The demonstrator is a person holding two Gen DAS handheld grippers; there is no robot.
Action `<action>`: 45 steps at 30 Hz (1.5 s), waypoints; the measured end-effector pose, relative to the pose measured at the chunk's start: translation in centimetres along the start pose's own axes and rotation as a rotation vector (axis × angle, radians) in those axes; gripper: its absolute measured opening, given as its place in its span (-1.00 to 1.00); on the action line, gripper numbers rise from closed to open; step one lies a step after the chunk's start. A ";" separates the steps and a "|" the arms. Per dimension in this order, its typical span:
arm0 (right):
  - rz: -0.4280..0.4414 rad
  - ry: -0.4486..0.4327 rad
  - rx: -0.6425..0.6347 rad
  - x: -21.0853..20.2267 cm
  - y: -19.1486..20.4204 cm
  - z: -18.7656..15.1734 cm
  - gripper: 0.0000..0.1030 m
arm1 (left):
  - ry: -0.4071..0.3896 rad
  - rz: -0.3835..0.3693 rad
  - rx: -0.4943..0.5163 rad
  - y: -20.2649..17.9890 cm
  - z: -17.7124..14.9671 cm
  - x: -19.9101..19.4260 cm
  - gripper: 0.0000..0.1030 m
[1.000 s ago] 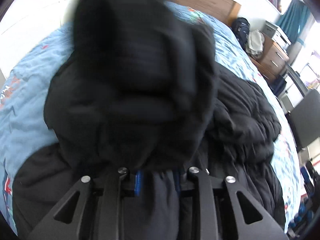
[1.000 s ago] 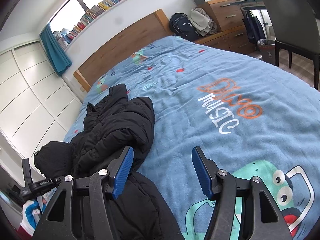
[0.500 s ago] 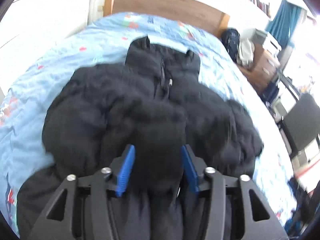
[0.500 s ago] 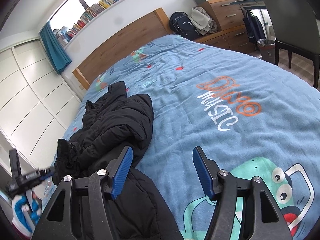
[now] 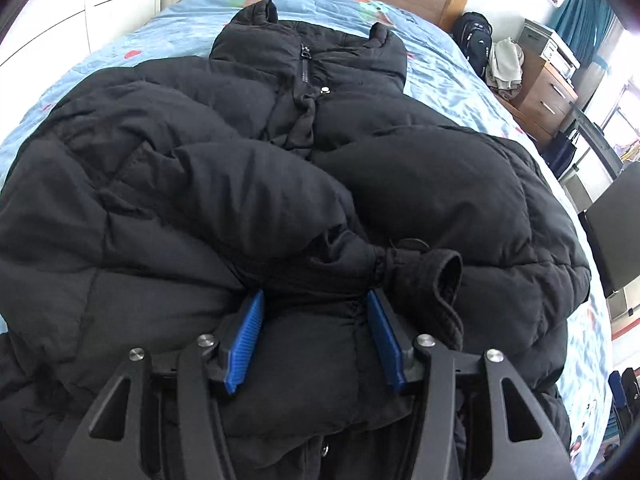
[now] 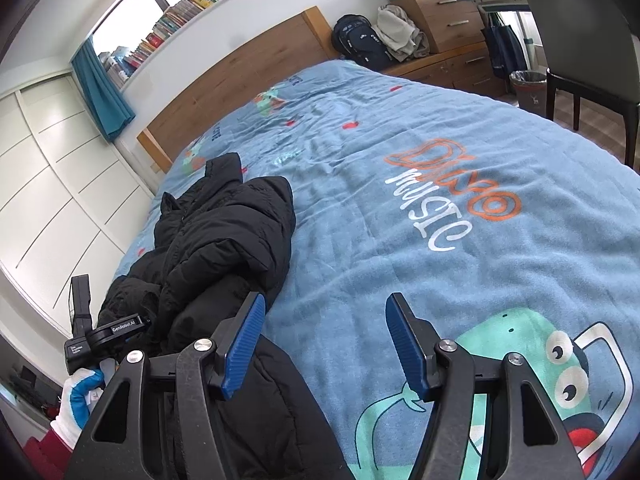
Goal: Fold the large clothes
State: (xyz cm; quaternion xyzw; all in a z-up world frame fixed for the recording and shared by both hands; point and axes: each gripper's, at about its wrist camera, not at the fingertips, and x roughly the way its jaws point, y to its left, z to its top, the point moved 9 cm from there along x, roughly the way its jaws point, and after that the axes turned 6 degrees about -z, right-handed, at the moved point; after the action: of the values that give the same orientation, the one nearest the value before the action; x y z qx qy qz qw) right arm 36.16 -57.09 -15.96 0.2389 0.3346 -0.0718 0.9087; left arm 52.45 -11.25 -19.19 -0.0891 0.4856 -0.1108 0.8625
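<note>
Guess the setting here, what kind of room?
Most likely a bedroom in a home: a bed with a blue cartoon-print bedspread and wooden headboard, a chest of drawers, and a long shelf of books above the bed.

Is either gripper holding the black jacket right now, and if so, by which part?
Neither. The left gripper is open just behind the sleeve cuff of the jacket; the right gripper is open over the blanket.

- Bed [image 6: 400, 184]: wide, w/ wooden headboard [image 6: 240, 76] at far end.
- Blue blanket [image 6: 460, 264] covers it; dino cartoon + orange/white lettering printed on top.
- Black jacket [image 5: 280, 184] lies directly on blanket, near bed's left edge, collar twd headboard, sleeves folded in over front.
</note>
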 end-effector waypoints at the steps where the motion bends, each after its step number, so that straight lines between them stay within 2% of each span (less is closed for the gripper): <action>1: -0.009 -0.002 -0.008 -0.1 0.2 0.1 0.21 | -0.002 0.000 0.011 -0.1 0.1 -0.5 0.00; 4: -0.049 -0.029 -0.074 -1.0 1.3 0.6 0.21 | -0.030 -0.018 0.050 -0.4 0.5 -3.0 0.00; 8: -0.044 -0.061 -0.228 -2.7 5.9 0.5 0.27 | -0.089 -0.053 0.077 1.4 1.2 -7.5 0.02; 10: -0.031 -0.065 -0.298 -3.0 8.8 0.0 0.31 | -0.125 -0.032 0.076 4.0 2.0 -9.9 0.05; 14: 0.070 -0.033 -0.439 -2.3 17.2 -1.9 0.32 | -0.169 0.063 0.072 10.3 4.2 -12.7 0.08; 17: 0.090 -0.037 -0.549 -0.9 23.4 -2.7 0.32 | -0.183 0.098 0.052 14.4 5.9 -13.0 0.08; 20: 0.146 -0.019 -0.614 1.9 29.3 -3.6 0.34 | -0.196 0.090 0.052 16.8 7.2 -11.9 0.08; 23: 0.107 -0.004 -0.710 6.2 33.0 -5.1 0.34 | -0.180 0.061 0.065 18.0 7.0 -9.3 0.08; 26: 0.040 0.043 -0.769 11.0 33.8 -6.9 0.34 | -0.161 0.056 0.086 18.6 5.8 -6.7 0.08; 29: -0.030 0.095 -0.812 14.5 32.5 -8.7 0.34 | -0.145 0.064 0.103 18.9 4.3 -4.5 0.15; 38: -0.064 0.095 -0.845 15.9 31.1 -10.9 0.39 | -0.148 0.078 0.064 19.9 1.8 -2.1 0.26; 45: -0.069 0.100 -0.839 16.2 31.1 -11.2 0.40 | -0.131 0.067 0.058 19.9 1.7 -1.9 0.28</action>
State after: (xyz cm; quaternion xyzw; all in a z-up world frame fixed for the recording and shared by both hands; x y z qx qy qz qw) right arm 51.18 -24.00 -21.78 -0.1597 0.3861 0.0520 0.9071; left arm 55.02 8.46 -22.01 -0.0549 0.4275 -0.0898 0.8979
